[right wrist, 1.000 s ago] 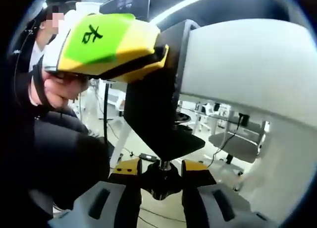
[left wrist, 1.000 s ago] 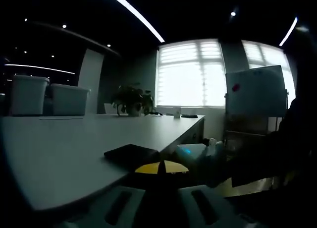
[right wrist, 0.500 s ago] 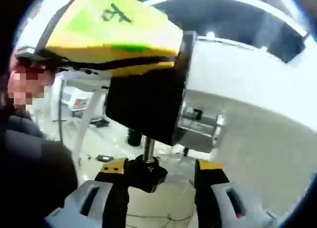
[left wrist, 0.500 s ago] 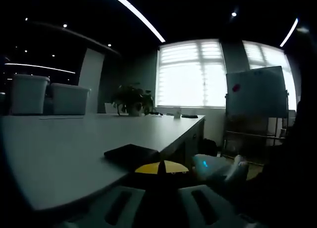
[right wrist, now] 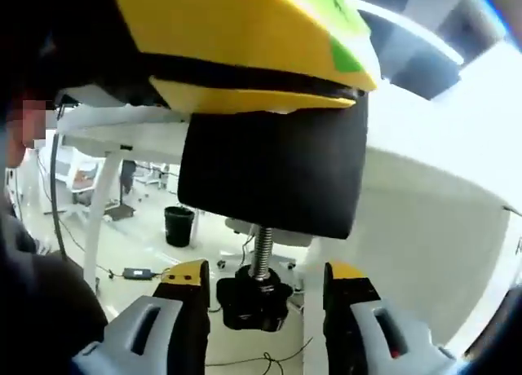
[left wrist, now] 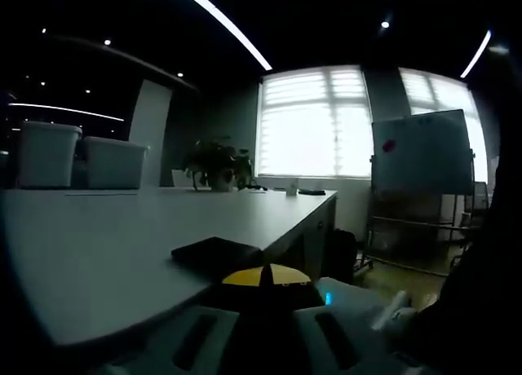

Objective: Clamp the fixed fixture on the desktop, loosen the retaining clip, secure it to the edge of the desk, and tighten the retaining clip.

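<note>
- Seemingly the step was tightening: the right gripper (right wrist: pixel 259 297) had its jaws spread either side of the knob (right wrist: pixel 254 297), not clearly touching it.
- The clamp (right wrist: pixel 273 175) sat on the desk (left wrist: pixel 106 244) edge, pinched by the left gripper (left wrist: pixel 261 287).
- Best to close squarely on the knob and turn without tilting the screw (right wrist: pixel 261 249).
- Whether the screw pad met the desk's underside was hidden.

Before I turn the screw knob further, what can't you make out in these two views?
- Whether the fixture is seated on the desk edge: right gripper view, the left gripper covers the contact.
- Left gripper's grip on the fixture: left gripper view, too dark.
- Whether the right gripper pinches the screw knob: its open jaws flank it; contact unclear.
</note>
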`<action>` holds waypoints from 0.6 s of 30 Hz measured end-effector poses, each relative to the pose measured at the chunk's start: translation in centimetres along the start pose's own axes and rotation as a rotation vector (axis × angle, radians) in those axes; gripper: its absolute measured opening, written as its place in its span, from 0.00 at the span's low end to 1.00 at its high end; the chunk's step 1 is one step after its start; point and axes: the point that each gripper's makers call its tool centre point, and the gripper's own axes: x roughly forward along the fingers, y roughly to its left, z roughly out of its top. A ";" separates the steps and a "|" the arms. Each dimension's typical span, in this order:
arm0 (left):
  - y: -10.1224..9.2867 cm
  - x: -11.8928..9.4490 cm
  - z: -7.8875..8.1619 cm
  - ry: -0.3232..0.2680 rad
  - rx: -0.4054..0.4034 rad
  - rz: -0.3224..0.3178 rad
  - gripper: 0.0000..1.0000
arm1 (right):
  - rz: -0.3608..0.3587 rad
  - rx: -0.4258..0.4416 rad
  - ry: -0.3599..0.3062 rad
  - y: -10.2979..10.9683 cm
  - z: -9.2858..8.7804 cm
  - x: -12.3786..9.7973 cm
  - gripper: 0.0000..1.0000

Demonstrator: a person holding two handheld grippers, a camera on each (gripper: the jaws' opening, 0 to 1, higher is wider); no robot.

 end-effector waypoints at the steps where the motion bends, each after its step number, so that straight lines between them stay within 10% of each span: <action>1: 0.0 0.0 0.0 0.000 0.000 0.000 0.01 | -0.001 -0.006 -0.004 0.1 0.2 0.0 0.39; 18: 0.2 0.1 0.1 0.001 0.000 -0.003 0.01 | 0.056 -0.050 0.017 0.9 -0.2 0.0 0.29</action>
